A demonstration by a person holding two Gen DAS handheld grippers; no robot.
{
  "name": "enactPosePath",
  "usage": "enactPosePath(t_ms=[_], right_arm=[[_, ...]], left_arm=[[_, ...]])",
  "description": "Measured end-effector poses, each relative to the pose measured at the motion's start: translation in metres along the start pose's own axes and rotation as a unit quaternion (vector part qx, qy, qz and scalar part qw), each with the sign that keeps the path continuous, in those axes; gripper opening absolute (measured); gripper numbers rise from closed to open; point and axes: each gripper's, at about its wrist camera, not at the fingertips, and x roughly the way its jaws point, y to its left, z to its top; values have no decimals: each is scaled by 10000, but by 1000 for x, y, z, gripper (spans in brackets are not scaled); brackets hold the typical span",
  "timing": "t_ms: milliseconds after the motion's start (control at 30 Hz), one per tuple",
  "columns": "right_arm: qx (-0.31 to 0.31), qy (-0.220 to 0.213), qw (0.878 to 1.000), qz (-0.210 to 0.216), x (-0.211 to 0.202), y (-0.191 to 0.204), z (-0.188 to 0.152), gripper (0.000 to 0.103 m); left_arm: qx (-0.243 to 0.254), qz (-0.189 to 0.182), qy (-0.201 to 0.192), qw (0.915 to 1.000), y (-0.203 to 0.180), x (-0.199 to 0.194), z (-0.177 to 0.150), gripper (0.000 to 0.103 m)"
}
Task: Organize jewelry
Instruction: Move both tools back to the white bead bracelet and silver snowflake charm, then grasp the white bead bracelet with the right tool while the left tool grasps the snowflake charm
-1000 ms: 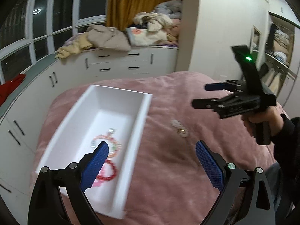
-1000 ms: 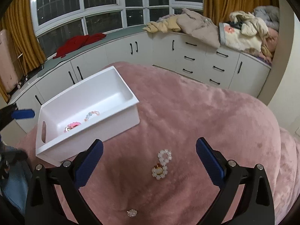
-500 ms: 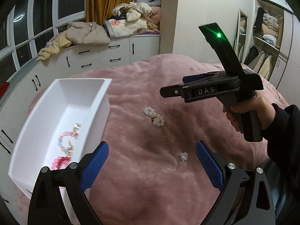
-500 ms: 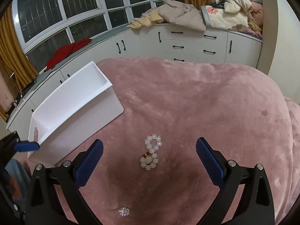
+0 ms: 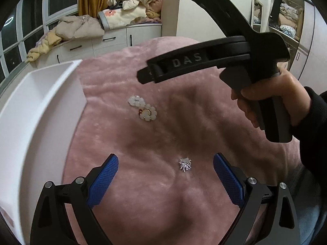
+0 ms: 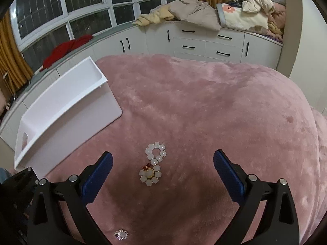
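Right wrist view: white bin (image 6: 67,110) contents hidden; bead bracelet (image 6: 153,164) outside on blanket (image 6: 224,106); both grippers' fingers spread, empty.

A pink plush bed (image 6: 204,106) fills the foreground. Beyond its far edge, white cabinets (image 6: 204,42) with black handles run beneath dark night windows (image 6: 81,6), piled with rumpled clothes (image 6: 194,12). Mustard curtains (image 6: 10,61) hang at the sides.
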Motion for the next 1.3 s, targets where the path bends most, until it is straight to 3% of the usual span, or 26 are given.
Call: enactPosePath(t_ms=[400, 567, 633, 700, 900, 1000, 1067, 1133, 1267, 1300], right_arm=[[122, 275, 9991, 287, 37, -4, -8, 82], [106, 501, 9981, 334, 53, -2, -14, 65], [52, 602, 9976, 324, 60, 0, -17, 62], [28, 742, 9967, 330, 69, 2, -22, 61], [-163, 818, 9964, 158, 78, 10, -29, 60], [-217, 821, 9964, 77, 79, 12, -31, 50], [-123, 805, 9965, 166, 79, 11, -30, 32], [18, 789, 9965, 279, 78, 8, -31, 28], [253, 784, 9954, 495, 76, 3, -32, 21], [293, 773, 9951, 536, 74, 2, -32, 20]], left_arm=[[-428, -635, -35, 9971, 7, 39, -13, 95], [-188, -526, 136, 9983, 2, 54, -22, 93], [-154, -430, 122, 9989, 2, 56, -23, 81], [-193, -319, 169, 9992, 4, 61, -25, 76], [-53, -146, 141, 9998, 0, 66, -28, 71], [-54, -98, 106, 9999, -2, 66, -31, 65], [-48, -69, 77, 9999, -2, 64, -29, 58], [-26, -54, 63, 10000, 2, 59, -30, 48], [27, -49, 77, 10000, 3, 60, -28, 44], [44, -50, 69, 10000, 4, 62, -27, 39]])
